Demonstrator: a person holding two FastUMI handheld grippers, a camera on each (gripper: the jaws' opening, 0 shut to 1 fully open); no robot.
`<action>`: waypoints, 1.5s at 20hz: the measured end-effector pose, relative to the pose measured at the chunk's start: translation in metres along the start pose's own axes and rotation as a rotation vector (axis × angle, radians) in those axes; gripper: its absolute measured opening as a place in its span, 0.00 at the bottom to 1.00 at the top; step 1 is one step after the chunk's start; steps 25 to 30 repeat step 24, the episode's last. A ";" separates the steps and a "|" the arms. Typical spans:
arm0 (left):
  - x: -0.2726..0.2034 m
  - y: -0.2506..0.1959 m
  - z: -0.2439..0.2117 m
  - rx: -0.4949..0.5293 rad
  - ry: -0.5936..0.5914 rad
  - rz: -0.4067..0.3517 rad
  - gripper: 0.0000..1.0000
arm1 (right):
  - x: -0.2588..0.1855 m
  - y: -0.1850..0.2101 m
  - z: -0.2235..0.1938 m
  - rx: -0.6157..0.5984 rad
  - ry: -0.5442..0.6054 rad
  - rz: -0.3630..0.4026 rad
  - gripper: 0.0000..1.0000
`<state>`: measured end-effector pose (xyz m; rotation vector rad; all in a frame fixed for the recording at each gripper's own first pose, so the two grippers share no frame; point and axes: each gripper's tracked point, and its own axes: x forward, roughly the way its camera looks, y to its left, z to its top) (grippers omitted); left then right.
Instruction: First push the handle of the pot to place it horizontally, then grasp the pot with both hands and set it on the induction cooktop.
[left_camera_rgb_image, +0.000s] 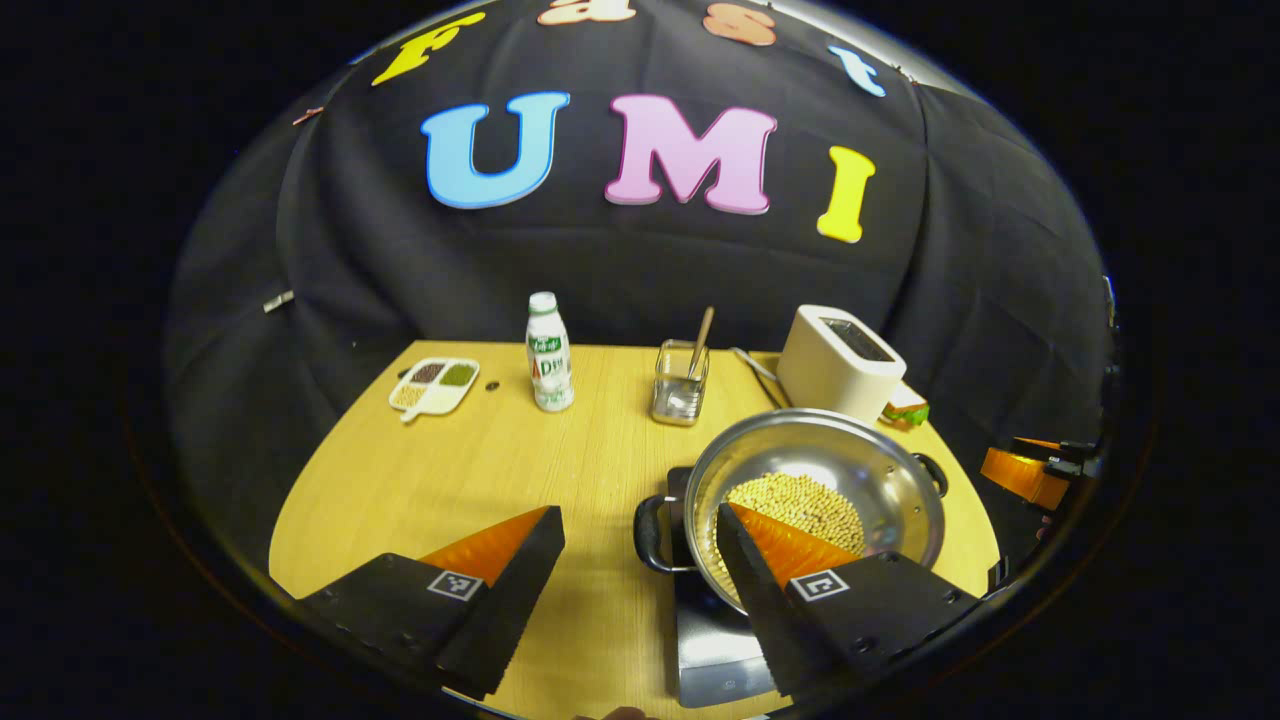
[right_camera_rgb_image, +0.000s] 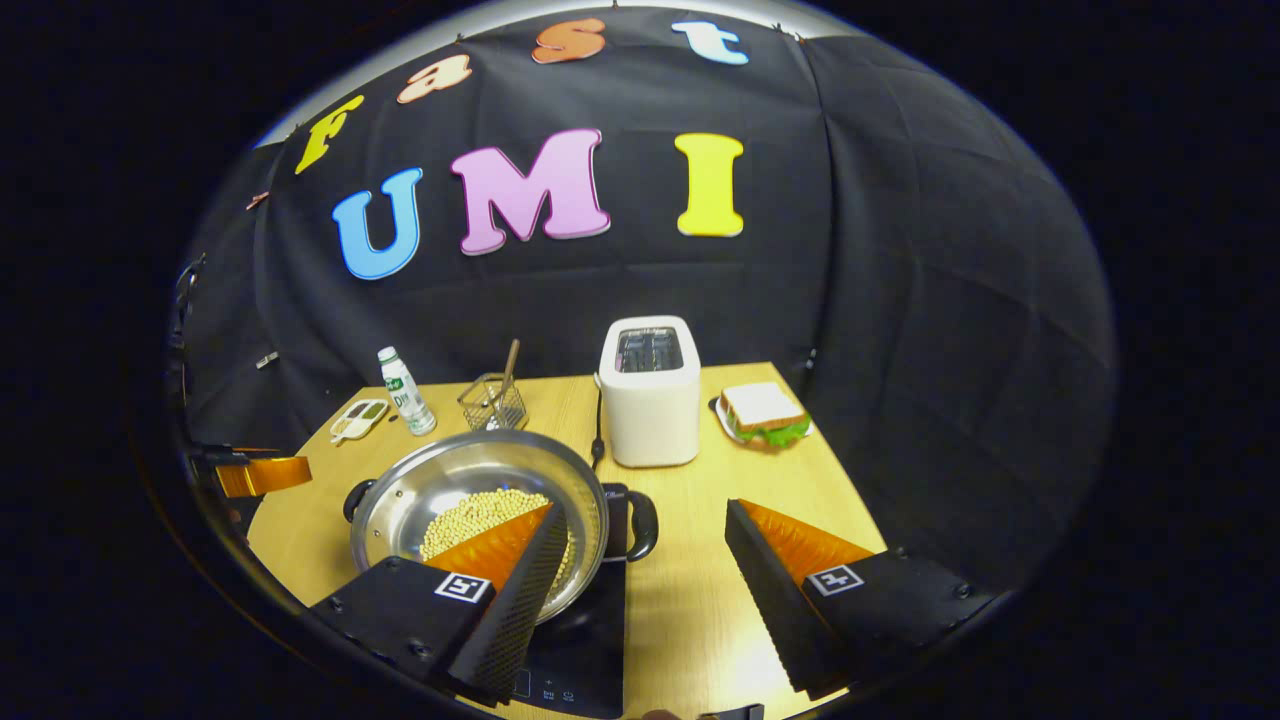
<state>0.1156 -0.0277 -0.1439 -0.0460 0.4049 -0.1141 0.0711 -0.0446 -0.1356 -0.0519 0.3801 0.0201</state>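
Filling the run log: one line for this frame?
pot on induction cooktop | left gripper open at handle | right gripper open

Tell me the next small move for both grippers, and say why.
Probably draw both grippers straight back from the pot. It already sits on the induction cooktop with beans inside, and the left gripper and right gripper are both open around its side handles, gripping nothing. The placement looks finished, so retreat without bumping it.
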 end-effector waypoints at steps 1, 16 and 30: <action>-0.015 0.003 0.012 0.013 -0.042 0.002 0.95 | -0.013 0.001 0.009 -0.022 -0.040 -0.010 0.99; -0.191 0.053 -0.009 -0.108 -0.371 0.090 0.95 | -0.158 0.037 0.042 -0.039 -0.357 0.016 0.98; -0.223 0.039 -0.039 -0.172 -0.419 0.158 0.95 | -0.195 0.011 0.013 0.025 -0.343 -0.047 0.98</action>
